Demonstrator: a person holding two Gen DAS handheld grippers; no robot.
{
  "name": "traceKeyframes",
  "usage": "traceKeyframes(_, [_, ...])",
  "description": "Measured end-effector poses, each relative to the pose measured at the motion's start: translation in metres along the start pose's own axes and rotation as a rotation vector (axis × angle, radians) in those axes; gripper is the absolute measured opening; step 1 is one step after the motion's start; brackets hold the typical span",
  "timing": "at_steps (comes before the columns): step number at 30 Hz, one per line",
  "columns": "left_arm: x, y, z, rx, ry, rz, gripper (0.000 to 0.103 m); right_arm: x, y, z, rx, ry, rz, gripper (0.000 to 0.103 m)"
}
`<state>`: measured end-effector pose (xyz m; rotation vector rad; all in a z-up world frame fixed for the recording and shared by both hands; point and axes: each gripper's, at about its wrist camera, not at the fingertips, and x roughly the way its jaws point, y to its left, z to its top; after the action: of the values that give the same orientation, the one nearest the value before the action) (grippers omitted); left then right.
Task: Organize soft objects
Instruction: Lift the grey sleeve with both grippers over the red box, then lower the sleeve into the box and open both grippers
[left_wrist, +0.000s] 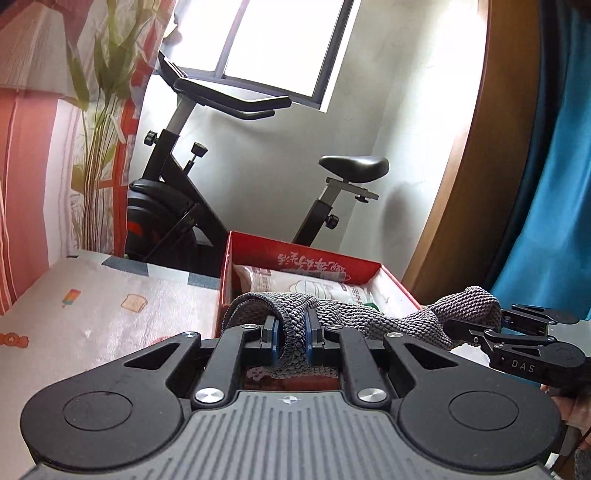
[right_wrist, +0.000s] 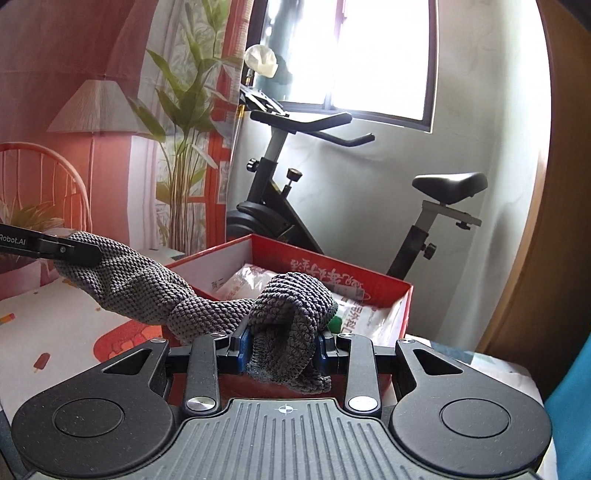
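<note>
**So, both grippers on one knit cloth, box dead ahead**

Okay, here's where we are. We've got a grey knit cloth (right_wrist: 155, 291) strung between our two grippers, and it hangs in the air just in front of the open red box (left_wrist: 391, 280), over its near edge. The left gripper (left_wrist: 291, 332) has its jaws pinched on one bunched end of the cloth, blue pads pressing the fabric from both sides. The right gripper (right_wrist: 282, 343) does the same on the other end, only its jaws stand a bit wider because the wad it holds is thicker, with a loose fold drooping below the pads.

The thing that matters for the next move: the cloth's long axis runs side to side, from one gripper across to the other, roughly along the box's near wall. It sags a little in the middle, so it isn't pulled taut. The box lies straight ahead of both sets of jaws and slightly below them, on the bed (left_wrist: 96, 317), and there are already plastic bags (right_wrist: 369, 314) inside it.

Neither hand looks clearly closer to the box; from both wrist views it sits about centred. Our guess is that the cloth goes forward and down into the box, and both hands would need to travel together, or the slack middle catches on the red rim first.

An exercise bike (left_wrist: 207, 206) stands behind the box, well out of the way.
</note>
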<state>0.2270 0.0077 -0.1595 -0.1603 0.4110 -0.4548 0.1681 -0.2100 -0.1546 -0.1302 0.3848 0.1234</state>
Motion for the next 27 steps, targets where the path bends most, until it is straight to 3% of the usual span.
traceKeyframes(11, [0.036,-0.004,0.034,0.038,-0.022,0.008,0.014,0.034,-0.024,0.034,-0.026,-0.017,-0.024,0.030])
traceKeyframes(19, [0.068,-0.002,0.050,0.064,0.002,0.023,0.014,0.070,-0.041,0.043,0.058,0.006,-0.012,0.030])
traceKeyframes(27, [0.097,0.008,0.058,0.079,0.020,0.043,0.014,0.101,-0.040,0.055,-0.010,0.024,-0.006,0.030])
